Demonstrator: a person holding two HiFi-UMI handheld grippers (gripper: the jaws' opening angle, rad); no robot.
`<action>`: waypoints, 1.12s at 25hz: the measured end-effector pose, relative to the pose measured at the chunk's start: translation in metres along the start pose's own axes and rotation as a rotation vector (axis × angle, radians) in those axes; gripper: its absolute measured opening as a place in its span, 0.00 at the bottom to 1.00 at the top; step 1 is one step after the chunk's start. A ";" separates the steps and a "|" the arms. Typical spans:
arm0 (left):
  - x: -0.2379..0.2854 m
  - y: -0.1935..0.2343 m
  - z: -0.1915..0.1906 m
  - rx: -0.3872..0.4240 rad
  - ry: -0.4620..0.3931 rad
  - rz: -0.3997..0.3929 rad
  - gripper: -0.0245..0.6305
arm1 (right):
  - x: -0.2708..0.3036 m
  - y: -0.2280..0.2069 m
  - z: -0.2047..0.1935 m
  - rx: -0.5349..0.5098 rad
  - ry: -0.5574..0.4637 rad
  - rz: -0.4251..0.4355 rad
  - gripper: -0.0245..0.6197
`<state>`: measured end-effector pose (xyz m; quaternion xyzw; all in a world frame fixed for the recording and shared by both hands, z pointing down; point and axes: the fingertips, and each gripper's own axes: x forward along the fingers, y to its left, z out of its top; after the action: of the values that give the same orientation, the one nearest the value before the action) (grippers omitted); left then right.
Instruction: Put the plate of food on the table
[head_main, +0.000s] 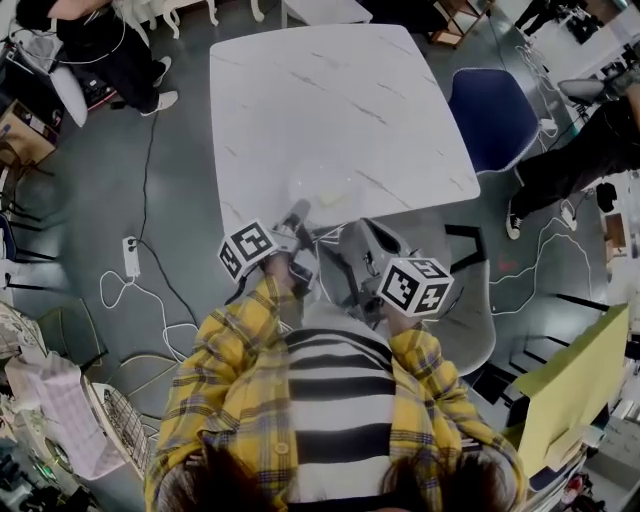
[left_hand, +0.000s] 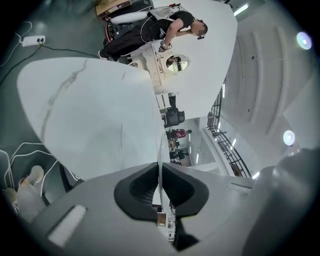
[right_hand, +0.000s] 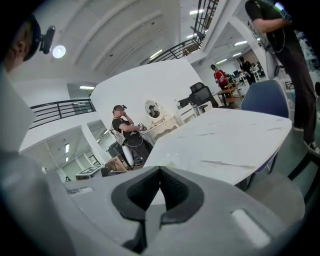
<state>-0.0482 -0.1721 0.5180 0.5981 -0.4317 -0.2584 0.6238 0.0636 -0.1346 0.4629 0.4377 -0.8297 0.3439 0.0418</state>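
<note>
We pinch the clear plate (head_main: 322, 188) by its rim with the left gripper (left_hand: 160, 172), keeping it level over the tabletop's (head_main: 300, 90) near edge; the right gripper (right_hand: 159, 180) is pressed together, empty.

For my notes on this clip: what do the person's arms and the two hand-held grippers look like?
The left sleeve and right sleeve are yellow plaid, worn over a black-and-white striped shirt. The left gripper and right gripper have smooth grey bodies with black ribbed jaw pads. The left cube and right cube are white with black square markers.
</note>
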 end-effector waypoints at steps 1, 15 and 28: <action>0.008 0.000 0.002 0.004 0.002 0.004 0.06 | 0.004 -0.005 0.003 0.001 -0.001 -0.002 0.04; 0.071 0.005 0.029 -0.022 -0.013 0.035 0.06 | 0.053 -0.038 0.033 -0.017 0.015 -0.034 0.04; 0.131 0.016 0.065 -0.041 0.022 0.069 0.06 | 0.102 -0.053 0.058 -0.010 0.033 -0.088 0.04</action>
<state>-0.0420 -0.3131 0.5580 0.5727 -0.4398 -0.2393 0.6491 0.0543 -0.2610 0.4847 0.4679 -0.8104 0.3448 0.0728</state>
